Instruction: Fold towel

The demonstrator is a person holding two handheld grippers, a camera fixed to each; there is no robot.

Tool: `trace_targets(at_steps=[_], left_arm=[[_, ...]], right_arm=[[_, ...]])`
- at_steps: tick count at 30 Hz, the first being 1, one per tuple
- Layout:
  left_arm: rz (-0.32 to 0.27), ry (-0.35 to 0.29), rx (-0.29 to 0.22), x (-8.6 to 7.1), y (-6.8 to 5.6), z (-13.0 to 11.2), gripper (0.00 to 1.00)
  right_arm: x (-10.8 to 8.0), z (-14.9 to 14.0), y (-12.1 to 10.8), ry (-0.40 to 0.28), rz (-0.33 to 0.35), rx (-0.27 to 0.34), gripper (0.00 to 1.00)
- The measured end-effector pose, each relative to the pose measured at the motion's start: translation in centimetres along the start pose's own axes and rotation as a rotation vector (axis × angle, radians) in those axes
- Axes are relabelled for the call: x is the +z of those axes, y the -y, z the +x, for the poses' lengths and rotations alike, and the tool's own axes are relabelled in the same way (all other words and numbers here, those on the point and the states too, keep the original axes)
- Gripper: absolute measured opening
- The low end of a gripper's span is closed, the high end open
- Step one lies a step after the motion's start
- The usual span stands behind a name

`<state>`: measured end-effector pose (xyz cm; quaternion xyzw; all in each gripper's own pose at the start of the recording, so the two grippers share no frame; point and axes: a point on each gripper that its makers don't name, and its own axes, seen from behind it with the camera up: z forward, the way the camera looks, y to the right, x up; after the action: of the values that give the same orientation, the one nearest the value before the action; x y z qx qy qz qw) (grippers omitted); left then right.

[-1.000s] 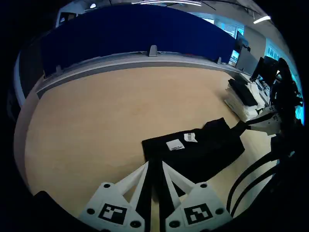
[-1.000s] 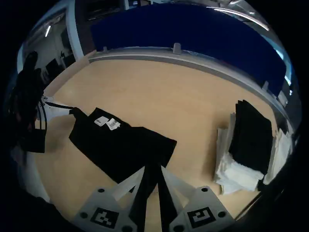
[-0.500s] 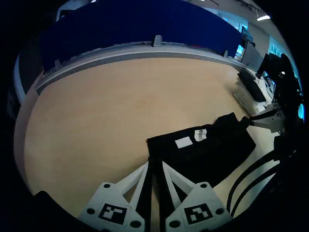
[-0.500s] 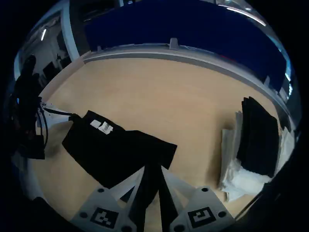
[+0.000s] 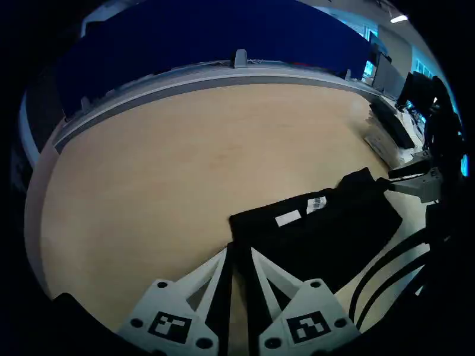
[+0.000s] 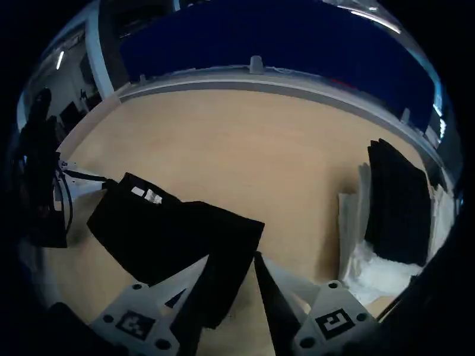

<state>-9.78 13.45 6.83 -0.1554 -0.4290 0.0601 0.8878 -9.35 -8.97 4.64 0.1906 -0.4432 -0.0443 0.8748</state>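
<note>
A black towel point(image 5: 320, 228) with white labels point(image 5: 288, 218) lies folded on the wooden table point(image 5: 178, 160). My left gripper point(image 5: 240, 254) is shut on its near corner, low in the left gripper view. The same view shows my right gripper point(image 5: 409, 181) at the towel's far corner, by the right edge. In the right gripper view the towel point(image 6: 172, 231) lies flat. My right gripper point(image 6: 233, 261) stands open there, with bare table in the gap and the towel's corner lying over the left finger point(image 6: 190, 291). My left gripper point(image 6: 80, 177) is at the towel's far left corner.
A stack of folded black towels point(image 6: 398, 204) and white towels point(image 6: 362, 264) sits at the table's right end, also seen as a stack point(image 5: 389, 121) far right. A blue partition point(image 5: 208, 41) runs along the back edge. A person's dark sleeve point(image 6: 35, 160) is at left.
The right gripper's fingers have spread apart and let go of the towel corner, which has sunk to the table. The left gripper stays closed on its corner; both views shifted slightly.
</note>
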Motion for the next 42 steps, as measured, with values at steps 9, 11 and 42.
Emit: trace_targets(at_steps=[9, 11, 42], left_arm=[[0.026, -0.014, 0.000, 0.0, 0.9, 0.8, 0.47], [0.037, -0.016, -0.004, -0.1, 1.3, 0.9, 0.55], [0.093, -0.117, -0.069, -3.3, 3.1, 2.1, 0.91]], right_arm=[[0.5, 0.7, -2.3, -0.029, -0.112, -0.036, 0.63], [0.7, 0.9, -2.6, -0.032, -0.125, -0.043, 0.66], [-3.2, 2.1, -1.2, -0.117, -0.119, -0.059, 1.00]])
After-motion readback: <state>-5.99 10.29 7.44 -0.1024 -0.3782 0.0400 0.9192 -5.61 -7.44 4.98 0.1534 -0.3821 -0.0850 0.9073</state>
